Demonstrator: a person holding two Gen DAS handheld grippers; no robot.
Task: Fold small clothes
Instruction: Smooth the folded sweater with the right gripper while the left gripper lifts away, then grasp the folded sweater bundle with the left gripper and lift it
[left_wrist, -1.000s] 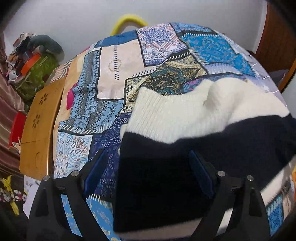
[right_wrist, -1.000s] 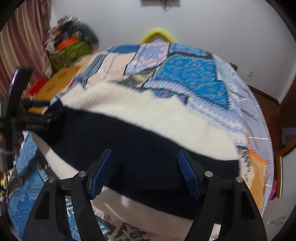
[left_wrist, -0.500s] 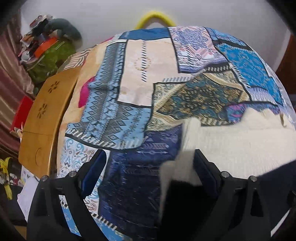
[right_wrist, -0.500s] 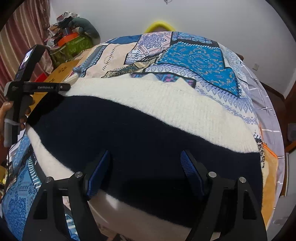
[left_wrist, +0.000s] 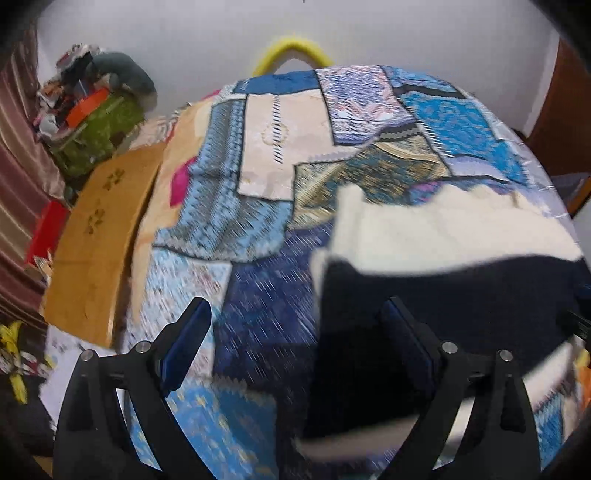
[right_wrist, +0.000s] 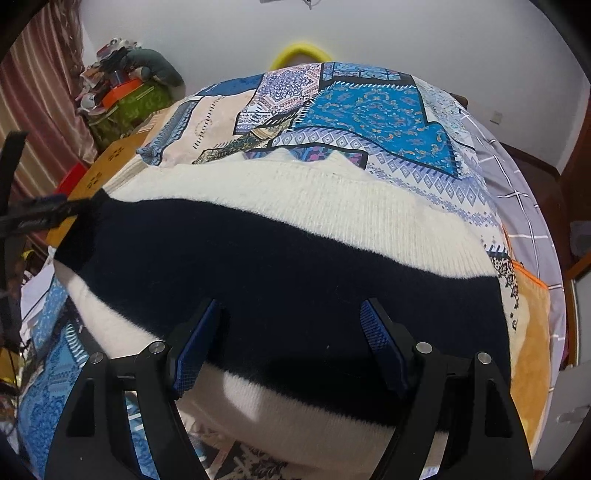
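Left tongs (left_wrist: 295, 343): held apart, nothing clamped; sweater (left_wrist: 443, 266) edge seen betw. fingers.
Right tongs (right_wrist: 288, 339): apart, above sweater (right_wrist: 295, 258).
Bedspread (right_wrist: 369, 107): beyond tongs.

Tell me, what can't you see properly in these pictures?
- Sweater: near end cut off by the bottom edge and the right gripper, right view.
- Bedspread: pattern smeared by motion blur, left view.
- Left gripper: only a blurred sliver at the frame's side, right view; grip unclear.

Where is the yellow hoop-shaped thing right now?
In both wrist views the yellow hoop stands top centre against the white wall, just behind the far edge of the patchwork bedspread.
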